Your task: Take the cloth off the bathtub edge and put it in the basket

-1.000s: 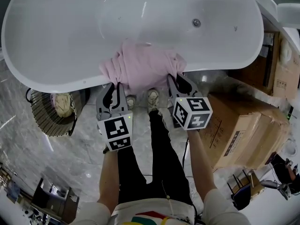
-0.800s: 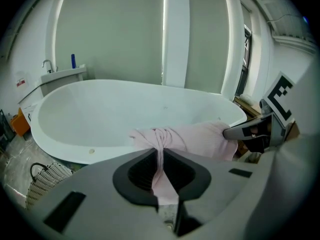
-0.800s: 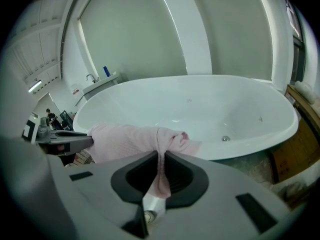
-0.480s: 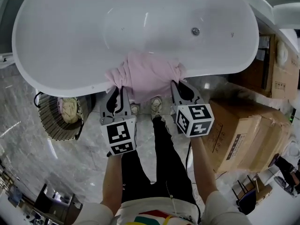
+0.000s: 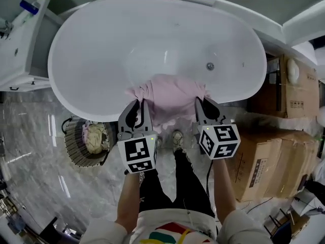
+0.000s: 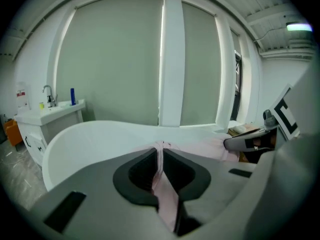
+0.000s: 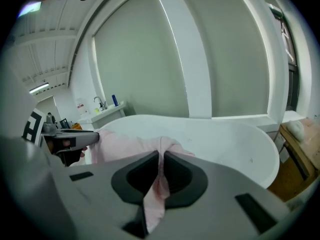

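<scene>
The left gripper (image 6: 160, 155) has its jaws nearly together, pinching a fold of the pink cloth (image 5: 170, 93). The right gripper (image 7: 161, 156) has just been closing its jaws and now clamps another fold the same way. The cloth spans between the two pairs of jaws, over the near rim of the bathtub (image 5: 101, 39). A second ago it lay draped on that rim; it now hangs lifted clear of it, with both grippers higher. The wire basket (image 5: 75, 147) stands on the floor just outside the bathtub's near left side.
</scene>
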### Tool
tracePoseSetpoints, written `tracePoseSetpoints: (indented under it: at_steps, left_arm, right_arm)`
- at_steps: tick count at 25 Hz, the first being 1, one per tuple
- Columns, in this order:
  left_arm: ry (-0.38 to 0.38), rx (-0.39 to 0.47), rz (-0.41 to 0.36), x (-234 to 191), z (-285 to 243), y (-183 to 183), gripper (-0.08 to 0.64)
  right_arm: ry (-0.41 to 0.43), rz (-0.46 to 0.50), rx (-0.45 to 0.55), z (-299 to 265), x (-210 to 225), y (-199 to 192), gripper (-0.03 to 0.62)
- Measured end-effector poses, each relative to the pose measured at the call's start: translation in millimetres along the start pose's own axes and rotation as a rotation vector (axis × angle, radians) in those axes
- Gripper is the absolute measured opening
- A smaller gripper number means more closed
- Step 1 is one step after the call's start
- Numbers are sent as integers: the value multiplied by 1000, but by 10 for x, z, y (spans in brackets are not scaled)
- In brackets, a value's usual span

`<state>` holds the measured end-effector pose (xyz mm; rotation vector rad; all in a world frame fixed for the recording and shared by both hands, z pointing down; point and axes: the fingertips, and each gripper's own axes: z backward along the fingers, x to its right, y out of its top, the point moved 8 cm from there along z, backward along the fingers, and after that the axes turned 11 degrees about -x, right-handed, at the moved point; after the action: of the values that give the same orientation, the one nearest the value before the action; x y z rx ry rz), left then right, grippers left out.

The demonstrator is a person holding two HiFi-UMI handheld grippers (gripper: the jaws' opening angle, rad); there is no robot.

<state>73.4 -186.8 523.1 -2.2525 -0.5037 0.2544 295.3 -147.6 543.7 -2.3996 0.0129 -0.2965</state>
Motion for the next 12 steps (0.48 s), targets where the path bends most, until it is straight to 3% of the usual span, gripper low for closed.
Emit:
tracePoseSetpoints:
  at_steps: [4,12]
  left_arm:
    - [14,114,-24,-4,357,679,52]
    - [55,381,-33,-61,1363,1877,52]
  right_arm:
    - [2,13,106,474,-94,606,40]
    - [-10,129,364,1571,-496,1808,40]
